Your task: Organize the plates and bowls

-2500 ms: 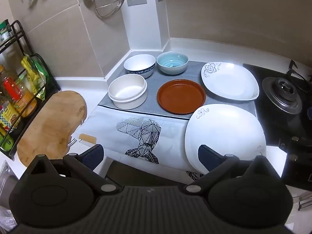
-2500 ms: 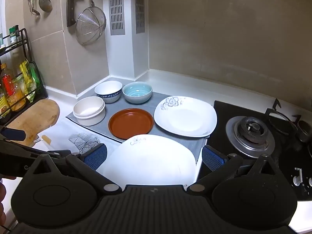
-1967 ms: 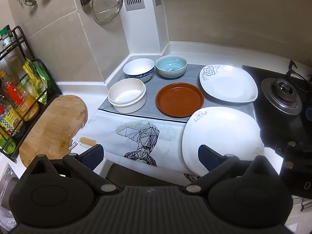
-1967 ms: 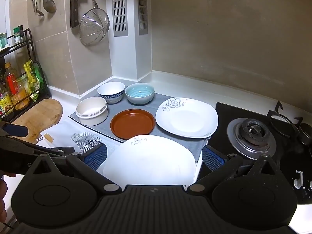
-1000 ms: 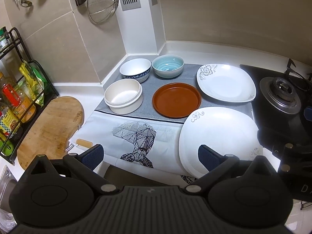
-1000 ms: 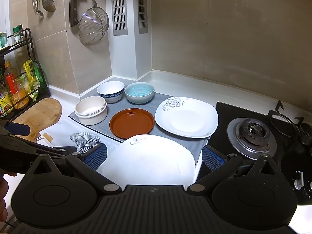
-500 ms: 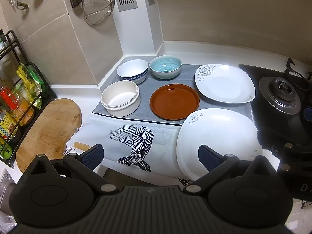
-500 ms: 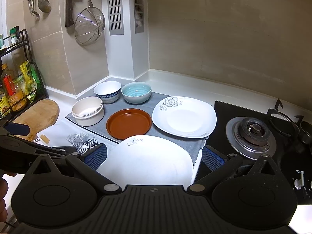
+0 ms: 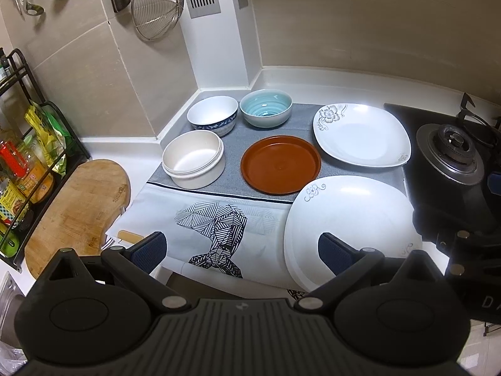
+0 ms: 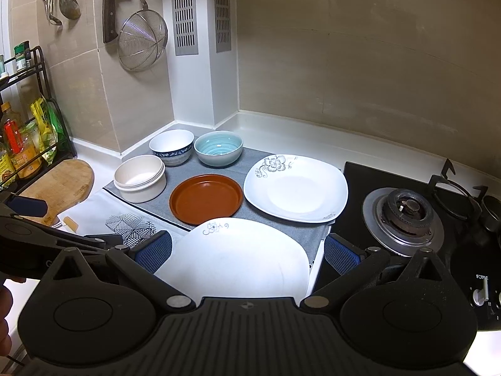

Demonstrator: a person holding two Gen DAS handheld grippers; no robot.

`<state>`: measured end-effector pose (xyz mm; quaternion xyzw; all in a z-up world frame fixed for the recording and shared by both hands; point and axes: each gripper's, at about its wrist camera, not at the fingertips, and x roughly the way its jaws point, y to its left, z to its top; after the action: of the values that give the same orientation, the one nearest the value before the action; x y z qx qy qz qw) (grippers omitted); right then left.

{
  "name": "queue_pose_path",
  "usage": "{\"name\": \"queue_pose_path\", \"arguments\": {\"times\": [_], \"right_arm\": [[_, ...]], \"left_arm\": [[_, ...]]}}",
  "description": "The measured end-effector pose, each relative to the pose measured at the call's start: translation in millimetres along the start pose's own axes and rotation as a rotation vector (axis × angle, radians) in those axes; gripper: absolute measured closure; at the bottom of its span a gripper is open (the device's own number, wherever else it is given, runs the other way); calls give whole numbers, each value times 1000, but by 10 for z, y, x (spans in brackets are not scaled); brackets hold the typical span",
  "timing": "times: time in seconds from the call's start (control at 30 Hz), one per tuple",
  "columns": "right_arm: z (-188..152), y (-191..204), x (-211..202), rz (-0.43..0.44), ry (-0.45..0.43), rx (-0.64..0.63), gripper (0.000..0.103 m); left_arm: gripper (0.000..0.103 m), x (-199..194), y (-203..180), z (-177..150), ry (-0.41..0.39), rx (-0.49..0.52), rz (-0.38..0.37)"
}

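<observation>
Compared with the moment before, both cameras have shifted only a little and every dish lies where it lay. Both grippers hover above the near edge of the tabletop [image 9: 281, 78], the left gripper [image 9: 242, 250] and the right gripper [image 10: 247, 250] each with fingers spread wide and holding nothing.

On the grey mat [image 9: 300, 119] stand three bowls: a cream bowl [image 9: 194, 163], a white bowl with a blue band [image 9: 213, 116] behind it, and a light blue bowl [image 9: 266, 108] beside that one. A brown round plate [image 9: 280, 164] lies in the middle, and a white square plate with a flower print [image 9: 361, 134] lies to its right. A second white plate [image 9: 350, 219], also with a small flower, lies nearest, partly on the patterned cloth [image 9: 216, 228].

Only the left wrist view shows the whole wooden board [image 9: 78, 210] and the cloth's drawing. Only the right wrist view shows the stove knob [image 10: 480, 291], the edge of a hand [image 10: 4, 310], and the left gripper's body from the side.
</observation>
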<state>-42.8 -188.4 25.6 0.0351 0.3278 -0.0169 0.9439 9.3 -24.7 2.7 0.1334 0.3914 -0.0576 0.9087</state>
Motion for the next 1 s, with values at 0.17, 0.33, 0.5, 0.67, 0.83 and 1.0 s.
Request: {"name": "queue_pose_path", "arguments": {"times": [0.17,0.33,0.5,0.67,0.83,1.0], "right_arm": [[7,-9,20,-1,3,1,0],[12,1,39,-3,6,0,0],[11,27,55,-6,12,1,0],[44,70,110,-7,21,-4,0],[95,101,224,-16,38,-4,0],[190,139,434,-34,65,2,0]], "left_arm": [[0,21,7,-9,2,2,-3],[0,29,4,-16,3,2,-3],[0,60,30,-23,10,5,-6],[0,134,88,3,22,1,-11],[0,283,211,88,41,-24,-11],[0,568,439,235,95,-94,-24]]}}
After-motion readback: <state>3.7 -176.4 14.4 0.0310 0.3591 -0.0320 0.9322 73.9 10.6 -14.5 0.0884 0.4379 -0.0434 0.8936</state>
